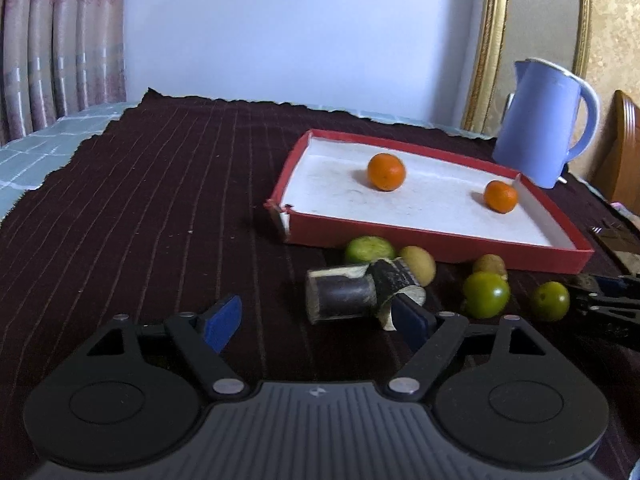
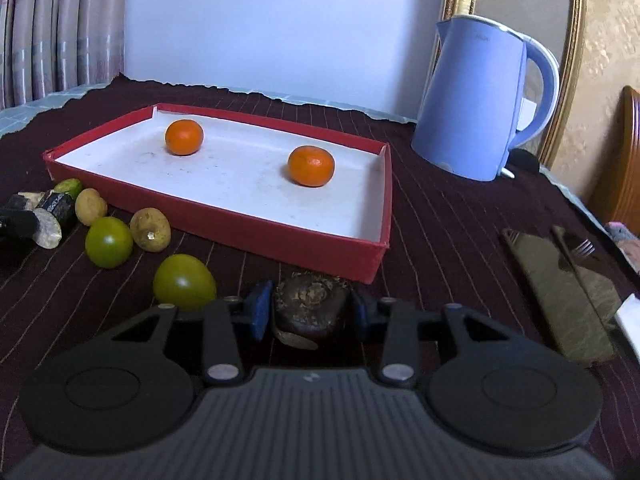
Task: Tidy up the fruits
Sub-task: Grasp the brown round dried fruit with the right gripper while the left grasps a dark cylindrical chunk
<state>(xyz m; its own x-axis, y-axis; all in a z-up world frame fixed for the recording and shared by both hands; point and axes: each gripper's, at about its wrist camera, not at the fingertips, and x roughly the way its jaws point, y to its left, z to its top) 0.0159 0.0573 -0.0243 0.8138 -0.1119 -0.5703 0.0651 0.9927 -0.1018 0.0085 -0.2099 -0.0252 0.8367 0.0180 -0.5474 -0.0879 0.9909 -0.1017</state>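
A red tray with a white floor holds two oranges. In front of it lie green fruits, yellowish fruits and dark sugarcane pieces. My left gripper is open just short of the sugarcane. My right gripper is closed around a dark brown water chestnut, its pads against both sides.
A blue kettle stands behind the tray at the right. A fork lies on a dark cloth piece at the right. A dark striped cloth covers the table. A curtain hangs at the back left.
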